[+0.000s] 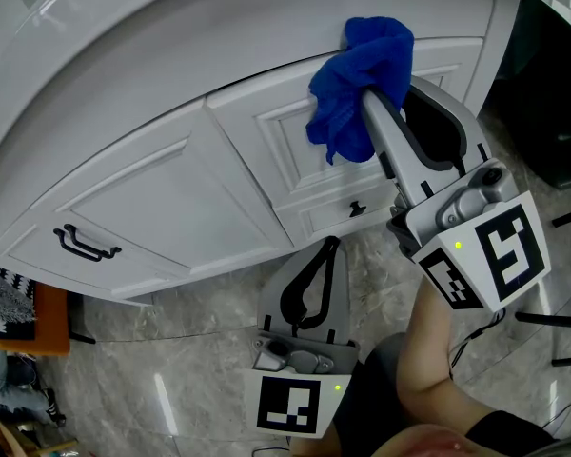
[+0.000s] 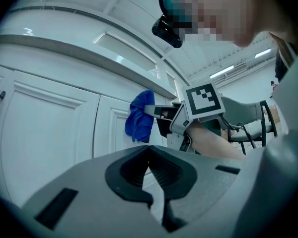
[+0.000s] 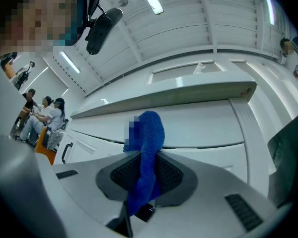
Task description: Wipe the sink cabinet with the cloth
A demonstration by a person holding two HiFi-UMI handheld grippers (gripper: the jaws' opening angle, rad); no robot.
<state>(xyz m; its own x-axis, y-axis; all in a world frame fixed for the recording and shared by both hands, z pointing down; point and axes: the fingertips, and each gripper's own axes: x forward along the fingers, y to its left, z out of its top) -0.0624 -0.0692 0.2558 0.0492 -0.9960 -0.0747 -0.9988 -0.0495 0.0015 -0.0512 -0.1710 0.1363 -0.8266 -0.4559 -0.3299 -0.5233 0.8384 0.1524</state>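
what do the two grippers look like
The left gripper and right gripper match: light grey plastic bodies with two long jaws lined in black ridged rubber. Each carries a white cube with black square markers at the back and a small green light on it. The forearm behind the right one shows no sleeve.

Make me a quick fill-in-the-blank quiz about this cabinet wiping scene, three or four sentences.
The right gripper is shut on a fluffy ____ cloth.
That cloth sits against the panelled sink cabinet, whose colour is ____.
The left gripper, jaws together, holds ____.
The curved handle on the cabinet door is coloured ____.
Missing words: blue; white; nothing; black.
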